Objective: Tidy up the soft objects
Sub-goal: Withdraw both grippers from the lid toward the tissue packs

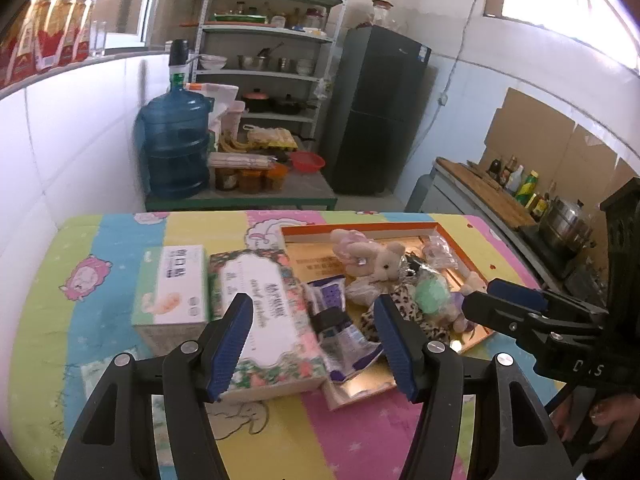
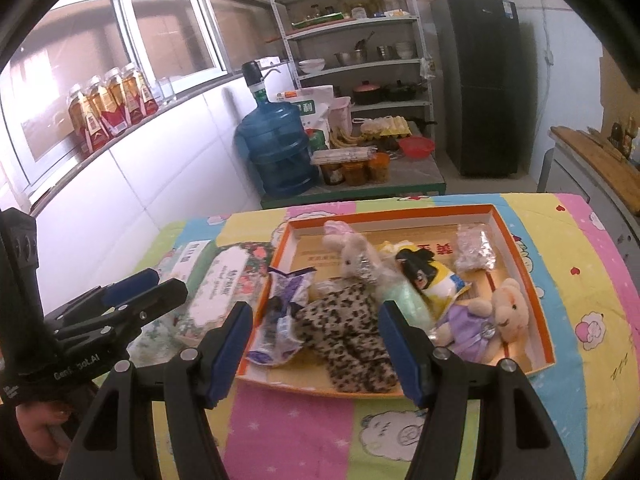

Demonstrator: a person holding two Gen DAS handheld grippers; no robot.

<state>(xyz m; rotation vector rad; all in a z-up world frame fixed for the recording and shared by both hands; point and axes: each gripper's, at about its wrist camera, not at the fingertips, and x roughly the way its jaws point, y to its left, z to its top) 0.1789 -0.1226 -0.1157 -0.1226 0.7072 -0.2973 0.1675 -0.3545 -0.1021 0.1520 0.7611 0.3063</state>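
An orange-rimmed shallow tray (image 2: 524,236) lies on the table and holds several soft things: a pale rabbit plush (image 2: 354,254), a leopard-print cloth (image 2: 344,336), a bear in a purple dress (image 2: 492,320), a green soft ball (image 2: 406,300), a doll packet (image 2: 428,276) and a purple packet (image 2: 280,312) over its left rim. My right gripper (image 2: 316,344) is open and empty above the leopard cloth. My left gripper (image 1: 316,344) is open and empty above the floral box (image 1: 268,316) and the purple packet (image 1: 338,328). The tray rim (image 1: 360,228) also shows in the left wrist view.
A white and green box (image 1: 176,292) lies left of the floral box. The table has a colourful cartoon cloth (image 2: 304,428). Behind stand a low bench with a water jug (image 2: 276,148) and jars, a shelf rack (image 2: 360,40) and a dark fridge (image 2: 484,80). A counter with a pot (image 1: 566,226) is at right.
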